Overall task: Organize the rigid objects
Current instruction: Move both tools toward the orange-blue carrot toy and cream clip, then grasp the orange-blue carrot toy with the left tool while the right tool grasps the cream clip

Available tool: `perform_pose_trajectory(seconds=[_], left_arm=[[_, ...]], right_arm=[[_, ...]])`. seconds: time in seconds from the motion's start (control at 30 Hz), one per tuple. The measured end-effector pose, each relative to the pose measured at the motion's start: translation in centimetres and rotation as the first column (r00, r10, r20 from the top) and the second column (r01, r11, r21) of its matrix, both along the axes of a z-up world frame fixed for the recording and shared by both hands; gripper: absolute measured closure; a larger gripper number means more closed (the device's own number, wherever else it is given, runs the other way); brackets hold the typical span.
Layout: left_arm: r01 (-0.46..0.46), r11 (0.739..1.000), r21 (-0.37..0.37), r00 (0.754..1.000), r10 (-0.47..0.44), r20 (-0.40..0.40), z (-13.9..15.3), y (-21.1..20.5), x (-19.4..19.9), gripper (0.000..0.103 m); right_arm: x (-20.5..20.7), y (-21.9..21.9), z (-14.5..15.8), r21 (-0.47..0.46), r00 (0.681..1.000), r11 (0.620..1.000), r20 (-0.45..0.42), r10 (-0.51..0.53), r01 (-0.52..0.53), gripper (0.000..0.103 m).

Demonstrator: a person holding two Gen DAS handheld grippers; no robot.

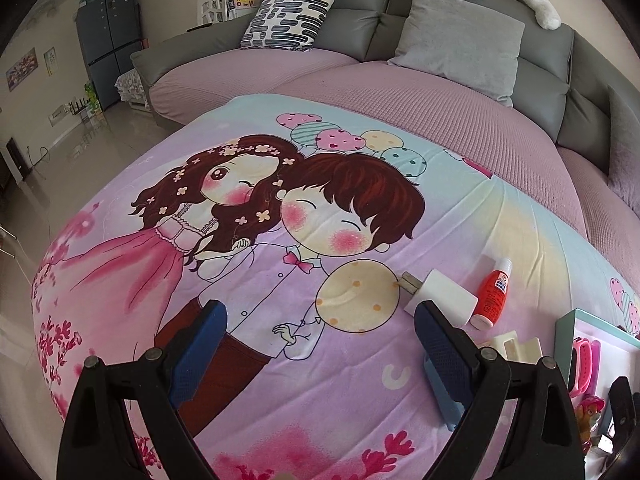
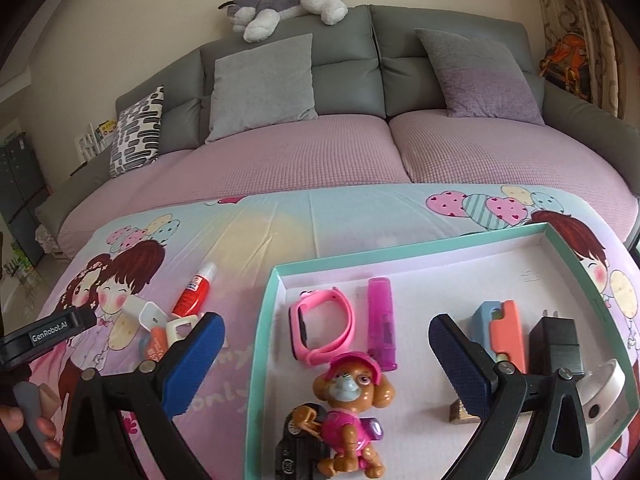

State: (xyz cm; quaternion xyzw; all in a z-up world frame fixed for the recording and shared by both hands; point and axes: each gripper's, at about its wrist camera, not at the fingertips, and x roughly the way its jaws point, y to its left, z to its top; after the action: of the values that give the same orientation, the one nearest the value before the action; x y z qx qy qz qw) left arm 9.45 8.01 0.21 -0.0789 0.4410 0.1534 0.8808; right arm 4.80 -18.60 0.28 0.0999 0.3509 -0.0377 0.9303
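A teal-rimmed white box (image 2: pixel 276 276) lies on the cartoon blanket and holds a pink watch (image 2: pixel 320 320), a purple lighter (image 2: pixel 382 320), a toy puppy (image 2: pixel 352 404), a blue-and-orange piece (image 2: pixel 500 330) and a black charger (image 2: pixel 556 344). Outside it, to the left, lie a red glue bottle (image 2: pixel 192 294), a white charger (image 2: pixel 146 312) and a cream clip (image 2: pixel 180 326). My right gripper (image 2: pixel 326 346) is open over the box. My left gripper (image 1: pixel 320 322) is open and empty; the white charger (image 1: pixel 440 292), the glue bottle (image 1: pixel 494 294) and a blue item (image 1: pixel 440 392) lie by its right finger.
A grey sofa (image 2: pixel 360 60) with a pink cover stands behind the blanket, with cushions (image 2: pixel 260 84) and a plush dog (image 2: pixel 284 4) on top. The box edge (image 1: pixel 568 344) sits at the far right of the left wrist view. Tiled floor (image 1: pixel 60 160) lies to the left.
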Motion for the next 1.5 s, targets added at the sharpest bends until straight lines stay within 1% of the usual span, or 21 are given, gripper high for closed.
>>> perform_pose_trajectory(seconds=[0.2, 0.33, 0.4, 0.53, 0.63, 0.8, 0.93, 1.03, 1.17, 1.23, 1.33, 1.5], left_arm=[[-0.027, 1.0, -0.016, 1.0, 0.027, -0.002, -0.2, 1.8, -0.3, 0.008], [-0.016, 0.999, -0.041, 1.0, 0.015, -0.01, -0.6, 2.2, -0.2, 0.008], [0.009, 0.998, -0.057, 1.0, -0.01, -0.013, -0.8, 1.7, 0.0, 0.008], [0.09, 0.991, -0.103, 0.995, -0.093, -0.025, -1.5, -0.1, 0.6, 0.008], [0.144, 0.982, -0.125, 0.988, -0.15, -0.043, -2.3, -1.7, 1.2, 0.008], [0.203, 0.966, -0.158, 0.972, -0.218, -0.082, -3.8, -4.0, 1.8, 0.008], [0.227, 0.964, -0.139, 0.966, -0.241, -0.097, -4.4, -5.2, 2.1, 0.008], [0.236, 0.959, -0.156, 0.963, -0.252, -0.093, -4.5, -5.4, 2.2, 0.008], [0.258, 0.953, -0.159, 0.954, -0.278, -0.114, -5.2, -5.9, 2.5, 0.007], [0.26, 0.955, -0.141, 0.953, -0.277, -0.122, -5.2, -6.0, 2.4, 0.005], [0.252, 0.958, -0.136, 0.954, -0.27, -0.131, -5.1, -5.5, 2.4, 0.004], [0.218, 0.971, -0.1, 0.963, -0.231, -0.142, -4.9, -3.8, 2.0, 0.004]], right_arm=[[0.9, 2.8, -0.8, 0.022, 0.998, 0.998, -0.017, 0.067, -0.067, 0.0], [1.1, 4.1, -1.1, 0.004, 0.994, 0.995, -0.032, 0.103, -0.103, 0.0], [1.1, 4.3, -1.1, -0.008, 0.994, 0.995, -0.031, 0.101, -0.101, 0.0], [1.1, 4.0, -1.2, -0.009, 0.995, 0.996, -0.034, 0.09, -0.09, 0.0], [1.1, 3.7, -1.2, -0.01, 0.996, 0.997, -0.036, 0.075, -0.076, 0.0], [1.0, 3.4, -1.2, -0.013, 0.997, 0.997, -0.039, 0.074, -0.074, 0.0], [1.0, 3.4, -1.2, -0.016, 0.996, 0.997, -0.039, 0.078, -0.078, 0.0], [1.0, 3.3, -1.3, -0.017, 0.997, 0.997, -0.04, 0.072, -0.072, 0.0], [0.9, 3.1, -1.3, -0.015, 0.997, 0.998, -0.041, 0.066, -0.066, 0.0], [0.9, 3.2, -1.3, -0.017, 0.997, 0.997, -0.041, 0.068, -0.069, 0.0], [1.0, 3.4, -1.3, -0.025, 0.996, 0.997, -0.043, 0.075, -0.076, 0.0], [1.0, 4.0, -1.4, -0.028, 0.993, 0.994, -0.051, 0.105, -0.107, 0.0]])
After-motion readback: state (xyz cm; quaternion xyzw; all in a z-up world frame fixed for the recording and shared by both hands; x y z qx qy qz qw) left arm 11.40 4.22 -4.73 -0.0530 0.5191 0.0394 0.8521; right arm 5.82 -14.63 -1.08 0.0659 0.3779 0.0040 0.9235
